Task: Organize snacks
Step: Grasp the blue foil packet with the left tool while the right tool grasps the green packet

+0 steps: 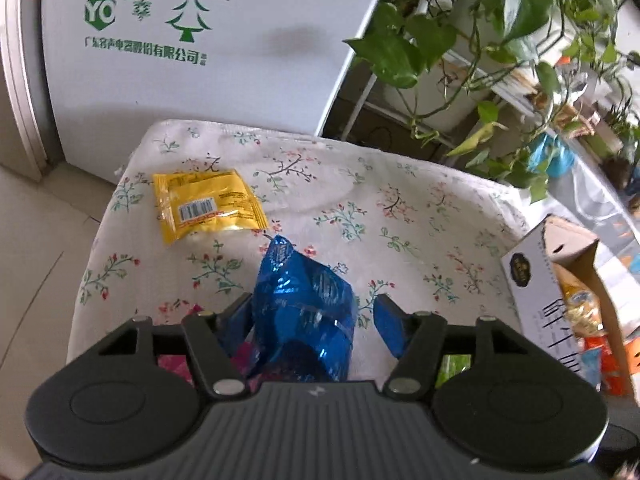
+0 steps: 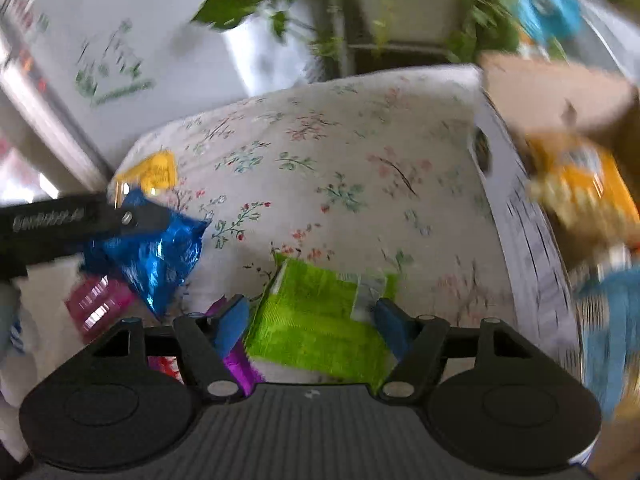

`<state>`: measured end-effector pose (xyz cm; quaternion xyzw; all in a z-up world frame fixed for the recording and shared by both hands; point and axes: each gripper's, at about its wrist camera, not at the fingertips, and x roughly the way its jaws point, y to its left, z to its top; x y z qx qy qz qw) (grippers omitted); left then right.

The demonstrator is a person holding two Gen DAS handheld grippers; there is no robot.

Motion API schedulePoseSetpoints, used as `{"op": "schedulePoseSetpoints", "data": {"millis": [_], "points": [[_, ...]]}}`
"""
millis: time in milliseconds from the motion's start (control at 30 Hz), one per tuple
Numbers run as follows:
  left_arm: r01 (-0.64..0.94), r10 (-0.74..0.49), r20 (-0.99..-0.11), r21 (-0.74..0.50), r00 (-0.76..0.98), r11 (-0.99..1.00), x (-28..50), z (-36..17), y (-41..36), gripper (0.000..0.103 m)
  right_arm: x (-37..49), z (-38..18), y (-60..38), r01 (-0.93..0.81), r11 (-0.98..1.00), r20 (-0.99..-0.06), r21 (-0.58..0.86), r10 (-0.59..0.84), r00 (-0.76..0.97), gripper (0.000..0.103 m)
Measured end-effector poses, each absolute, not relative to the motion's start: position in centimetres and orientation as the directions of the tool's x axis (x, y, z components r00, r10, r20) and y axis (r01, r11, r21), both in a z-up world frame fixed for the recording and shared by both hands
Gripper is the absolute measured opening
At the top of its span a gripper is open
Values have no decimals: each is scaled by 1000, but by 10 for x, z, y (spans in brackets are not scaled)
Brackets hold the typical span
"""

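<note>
crinkly blue foil packet [image 1: 304, 312], flat yellow sachet [image 1: 208, 210], floral cloth [image 1: 400, 216]

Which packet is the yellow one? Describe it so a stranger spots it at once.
Start at the floral tablecloth covering the table. Near its far left corner, below the white panel with green tree prints, lies the yellow snack packet. It lies flat, barcode up, the only yellow one on the cloth.

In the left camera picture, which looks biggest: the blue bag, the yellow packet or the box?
1. Blue bag, though it sits nearest the camera, so that helps.
2. Box, partly cut off.
3. Yellow packet, farthest away.
</note>
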<state>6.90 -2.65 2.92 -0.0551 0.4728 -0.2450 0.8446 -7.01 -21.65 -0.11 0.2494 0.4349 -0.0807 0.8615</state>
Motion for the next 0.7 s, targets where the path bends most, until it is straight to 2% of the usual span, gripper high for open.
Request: {"op": "schedulePoseSetpoints", "data": {"millis": [133, 233, 400, 533, 700], "points": [[334, -485, -753, -364, 444, 870, 73, 37, -12, 66, -76, -3, -221, 424, 818, -787, 389, 56, 614, 85], [333, -498, -745, -379, 444, 864, 75, 40, -7, 72, -73, -6, -218, 436, 818, -801, 374, 48, 597, 89], [435, -462, -753, -259, 468, 862, 68, 43, -21, 79, -67, -6, -211, 431, 836, -807, 339, 23, 590, 93], [486, -471, -755, -231, 456, 843, 63, 40, -34, 82, -63, -11, -207, 427, 861, -825, 276, -15, 565, 96], [542, -434, -759, -129, 486, 831, 57, 34, -53, 86, -60, -13, -202, 418, 874, -828, 247, -34, 560, 98]]}}
